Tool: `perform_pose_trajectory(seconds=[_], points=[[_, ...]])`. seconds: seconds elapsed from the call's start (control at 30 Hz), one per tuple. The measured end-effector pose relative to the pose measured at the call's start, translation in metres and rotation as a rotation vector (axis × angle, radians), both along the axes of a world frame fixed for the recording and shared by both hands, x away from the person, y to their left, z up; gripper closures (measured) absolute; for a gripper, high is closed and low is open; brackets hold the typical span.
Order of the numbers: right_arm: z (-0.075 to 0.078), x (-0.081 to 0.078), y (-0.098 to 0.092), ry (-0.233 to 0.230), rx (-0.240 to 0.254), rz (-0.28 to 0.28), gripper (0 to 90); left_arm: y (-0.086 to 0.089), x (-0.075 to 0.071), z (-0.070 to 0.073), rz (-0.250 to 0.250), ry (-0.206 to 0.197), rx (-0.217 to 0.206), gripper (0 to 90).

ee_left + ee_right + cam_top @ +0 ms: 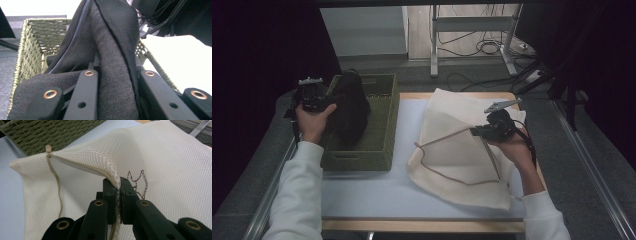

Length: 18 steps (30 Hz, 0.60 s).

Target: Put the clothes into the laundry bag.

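Note:
A black garment point(351, 107) bulges out of a green woven basket point(382, 127) at the table's left. My left gripper point(328, 102) is shut on a thick fold of it, held above the basket. In the left gripper view the dark cloth point(112, 50) is bunched between the jaws of that gripper point(116, 68). A cream mesh laundry bag point(459, 150) lies to the right of the basket. My right gripper point(478, 131) is shut on its zipper edge and lifts it, holding the mouth open. The right gripper view shows this gripper point(118, 188) pinching the mesh bag point(162, 157), with the zipper pull point(48, 148) at the far end.
The light blue table top point(377, 192) has bare room in front of the basket and the bag. A dark grey ledge point(572, 150) borders the table at the right. Cables and a metal stand point(434, 40) sit on the floor beyond the far edge.

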State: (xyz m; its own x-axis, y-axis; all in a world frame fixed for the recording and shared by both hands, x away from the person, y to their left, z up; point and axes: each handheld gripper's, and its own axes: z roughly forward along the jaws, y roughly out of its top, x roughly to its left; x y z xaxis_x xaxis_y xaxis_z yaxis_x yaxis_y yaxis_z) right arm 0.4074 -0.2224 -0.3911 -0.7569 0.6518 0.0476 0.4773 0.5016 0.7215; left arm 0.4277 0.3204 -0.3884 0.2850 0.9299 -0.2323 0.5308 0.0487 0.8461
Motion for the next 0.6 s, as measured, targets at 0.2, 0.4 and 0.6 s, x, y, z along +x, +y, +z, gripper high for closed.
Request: perform_pose_trajectory(seconds=[0.2, 0.4, 0.6], points=[[0.000, 0.000, 0.000, -0.002, -0.002, -0.002, 85.4, 0.002, -0.005, 0.005, -0.014, -0.029, -0.054, 77.0], [0.000, 0.000, -0.001, -0.004, -0.002, -0.002, 85.4, 0.000, -0.007, 0.011, -0.024, -0.047, -0.076, 77.2], [0.000, 0.000, -0.001, -0.005, 0.000, -0.003, 85.4, -0.003, -0.011, 0.017, -0.035, -0.067, -0.098, 77.4]])
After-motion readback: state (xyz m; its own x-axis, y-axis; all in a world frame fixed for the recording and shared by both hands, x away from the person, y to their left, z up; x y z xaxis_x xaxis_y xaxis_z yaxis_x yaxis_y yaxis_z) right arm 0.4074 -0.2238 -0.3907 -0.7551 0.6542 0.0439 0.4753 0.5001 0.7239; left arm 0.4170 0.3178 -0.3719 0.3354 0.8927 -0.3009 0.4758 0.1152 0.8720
